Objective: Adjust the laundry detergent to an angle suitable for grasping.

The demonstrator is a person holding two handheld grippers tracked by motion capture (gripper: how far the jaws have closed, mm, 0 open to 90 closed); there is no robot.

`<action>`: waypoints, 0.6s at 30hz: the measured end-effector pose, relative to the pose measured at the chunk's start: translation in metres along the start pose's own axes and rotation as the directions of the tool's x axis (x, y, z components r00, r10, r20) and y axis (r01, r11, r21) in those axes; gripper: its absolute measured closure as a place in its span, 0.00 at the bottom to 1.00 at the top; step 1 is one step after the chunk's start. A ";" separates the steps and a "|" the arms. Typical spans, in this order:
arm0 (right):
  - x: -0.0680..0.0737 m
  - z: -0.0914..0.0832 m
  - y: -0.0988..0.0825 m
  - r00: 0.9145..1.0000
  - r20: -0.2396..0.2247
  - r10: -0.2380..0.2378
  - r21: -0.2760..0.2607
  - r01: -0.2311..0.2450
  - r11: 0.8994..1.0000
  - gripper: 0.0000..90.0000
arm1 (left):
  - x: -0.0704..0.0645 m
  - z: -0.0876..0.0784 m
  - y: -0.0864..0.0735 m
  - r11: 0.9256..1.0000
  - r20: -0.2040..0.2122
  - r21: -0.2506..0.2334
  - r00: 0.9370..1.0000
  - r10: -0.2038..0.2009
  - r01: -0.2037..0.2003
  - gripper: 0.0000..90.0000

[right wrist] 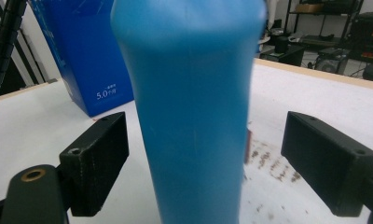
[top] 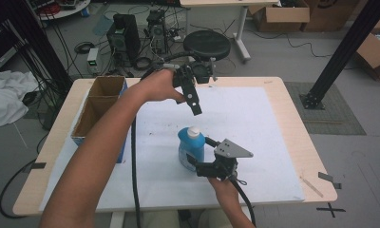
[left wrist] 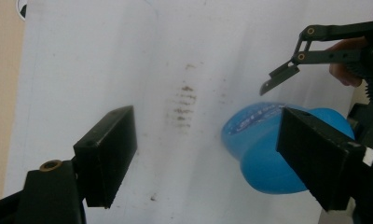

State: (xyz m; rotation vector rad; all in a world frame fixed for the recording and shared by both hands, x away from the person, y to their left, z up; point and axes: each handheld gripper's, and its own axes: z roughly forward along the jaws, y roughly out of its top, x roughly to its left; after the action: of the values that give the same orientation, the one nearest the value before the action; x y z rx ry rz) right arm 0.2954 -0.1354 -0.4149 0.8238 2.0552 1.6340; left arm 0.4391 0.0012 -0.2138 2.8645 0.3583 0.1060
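Blue bottle upright mid-surface, right claw wide around it.
Left claw hangs above, open, empty; its view catches smudges, while the high view catches the cardboard box.

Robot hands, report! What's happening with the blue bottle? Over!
Left gripper open, above the blue bottle. Right gripper open, jaws either side of it, no squeeze. Bottle upright on white sheet. Nothing blocking.

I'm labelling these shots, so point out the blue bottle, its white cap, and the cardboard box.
blue bottle [right wrist: 194,116]: right gripper view, middle of its body.
white cap [top: 193,131]: high view, top of the cap.
cardboard box [top: 86,118]: high view, inner wall of the near compartment.
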 end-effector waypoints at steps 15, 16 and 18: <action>0.002 0.019 0.003 1.000 0.017 0.008 -0.012 -0.008 1.000 0.17 | 0.001 0.001 0.001 1.000 0.003 0.002 1.000 0.000 0.000 0.23; 0.002 0.019 0.003 1.000 0.018 0.009 -0.013 -0.009 1.000 0.17 | 0.001 0.001 0.001 1.000 0.003 0.002 1.000 0.000 0.000 0.23; 0.002 0.020 0.004 1.000 0.017 0.013 -0.013 -0.013 1.000 0.17 | 0.001 0.001 0.000 1.000 0.003 0.001 1.000 -0.002 0.002 0.23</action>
State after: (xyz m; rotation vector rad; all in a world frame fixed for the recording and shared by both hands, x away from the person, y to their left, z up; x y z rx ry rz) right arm 0.3072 -0.1187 -0.4163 0.8454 2.0297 1.6393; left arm 0.4401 0.0011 -0.2149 2.8652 0.3607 0.1016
